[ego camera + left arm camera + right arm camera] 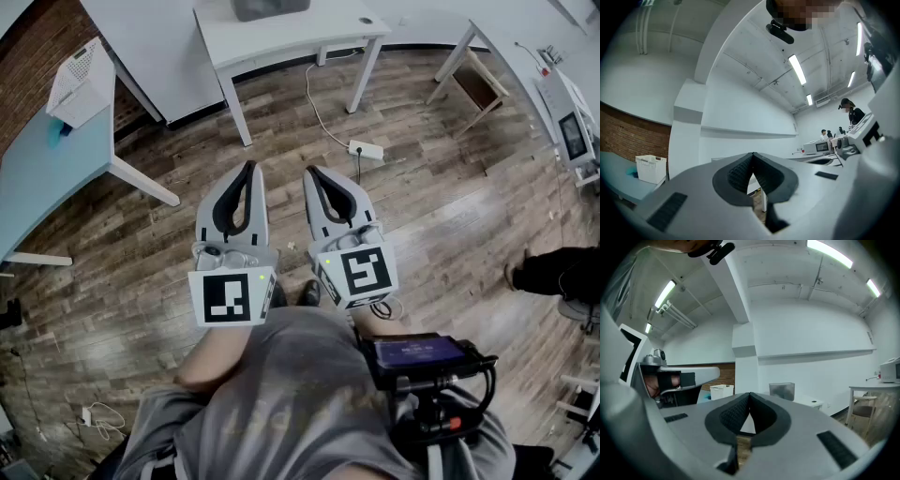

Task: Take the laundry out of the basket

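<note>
My left gripper (248, 165) and right gripper (310, 172) are held side by side over the wooden floor, close in front of the person's body. Both point forward and roughly level. In the left gripper view the left gripper (753, 154) has its tips meeting and nothing between them. The right gripper (750, 394) is likewise shut and empty in the right gripper view. A white slotted basket (82, 82) stands on a pale blue table (37, 178) at the far left, well away from both grippers. The basket (650, 168) (721, 391) also shows in both gripper views. No laundry is visible.
A white table (281, 37) with a grey bin (270, 7) stands straight ahead. A power strip (366, 149) and its cable lie on the floor before it. A wooden chair (478, 84) and a bench with equipment (572, 122) are at the right; another person's foot (548, 272) shows there.
</note>
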